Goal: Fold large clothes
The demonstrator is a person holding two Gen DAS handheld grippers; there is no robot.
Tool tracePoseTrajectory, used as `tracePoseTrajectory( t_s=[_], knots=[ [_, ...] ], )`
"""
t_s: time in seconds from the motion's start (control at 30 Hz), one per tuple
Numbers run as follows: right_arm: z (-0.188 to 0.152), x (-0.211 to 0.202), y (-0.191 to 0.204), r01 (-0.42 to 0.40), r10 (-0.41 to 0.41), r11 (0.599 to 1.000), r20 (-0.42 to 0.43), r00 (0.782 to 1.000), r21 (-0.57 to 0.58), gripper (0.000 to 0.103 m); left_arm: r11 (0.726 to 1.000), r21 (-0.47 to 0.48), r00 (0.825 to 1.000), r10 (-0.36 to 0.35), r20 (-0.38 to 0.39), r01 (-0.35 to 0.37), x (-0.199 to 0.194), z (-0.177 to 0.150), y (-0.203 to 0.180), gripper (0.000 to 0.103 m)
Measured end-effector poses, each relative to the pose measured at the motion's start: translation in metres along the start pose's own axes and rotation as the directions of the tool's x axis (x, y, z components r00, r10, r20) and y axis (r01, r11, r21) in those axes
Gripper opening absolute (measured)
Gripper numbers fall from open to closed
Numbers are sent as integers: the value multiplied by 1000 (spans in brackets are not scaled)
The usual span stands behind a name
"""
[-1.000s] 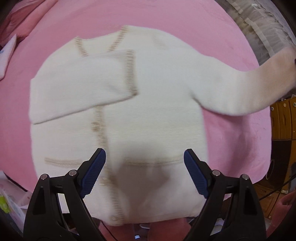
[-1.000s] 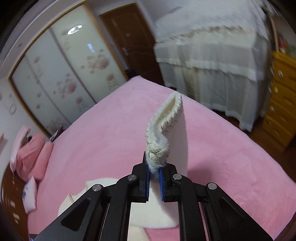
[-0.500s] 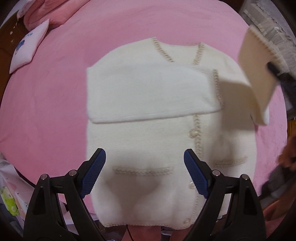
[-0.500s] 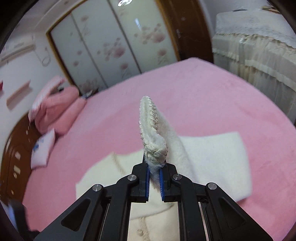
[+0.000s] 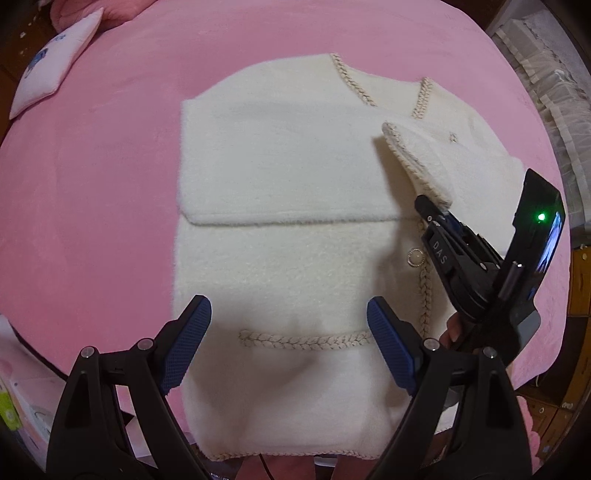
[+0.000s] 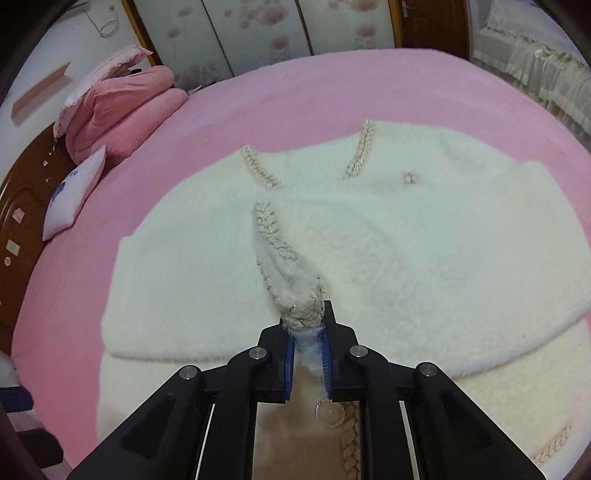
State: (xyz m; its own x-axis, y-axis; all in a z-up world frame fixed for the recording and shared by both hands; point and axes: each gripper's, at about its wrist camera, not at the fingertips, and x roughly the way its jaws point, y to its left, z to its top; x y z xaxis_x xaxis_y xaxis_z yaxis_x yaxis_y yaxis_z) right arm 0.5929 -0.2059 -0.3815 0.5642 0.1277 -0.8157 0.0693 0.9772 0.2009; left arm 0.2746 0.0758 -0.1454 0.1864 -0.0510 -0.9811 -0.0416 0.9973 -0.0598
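just pink bed (image 6: 332, 85), wardrobe doors (image 6: 258, 33)

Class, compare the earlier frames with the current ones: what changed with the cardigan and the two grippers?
The right hand-held gripper, shut on the sleeve cuff, carried that sleeve from out over the bed inward across the cardigan chest. Unchanged: the left hand-held gripper stays open above the hem, and the other sleeve stays folded.
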Motion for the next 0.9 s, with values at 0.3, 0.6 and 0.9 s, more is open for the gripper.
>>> tracePoseTrajectory(
  t_s=[0.3,0.6,0.9],
  knots=[
    [-9,-73,-46,8,-5,1000,106,994,-29,80,971,175,981,-180,72,165,3,24,-60,85],
    [1,-100,-157,24,-23,999,-18,1000,29,84,979,2,979,-203,13,203,65,47,-99,85],
    [19,-65,-223,195,-170,976,-215,962,101,84,987,-127,995,-99,-28,95,134,53,-125,83]
  ],
)
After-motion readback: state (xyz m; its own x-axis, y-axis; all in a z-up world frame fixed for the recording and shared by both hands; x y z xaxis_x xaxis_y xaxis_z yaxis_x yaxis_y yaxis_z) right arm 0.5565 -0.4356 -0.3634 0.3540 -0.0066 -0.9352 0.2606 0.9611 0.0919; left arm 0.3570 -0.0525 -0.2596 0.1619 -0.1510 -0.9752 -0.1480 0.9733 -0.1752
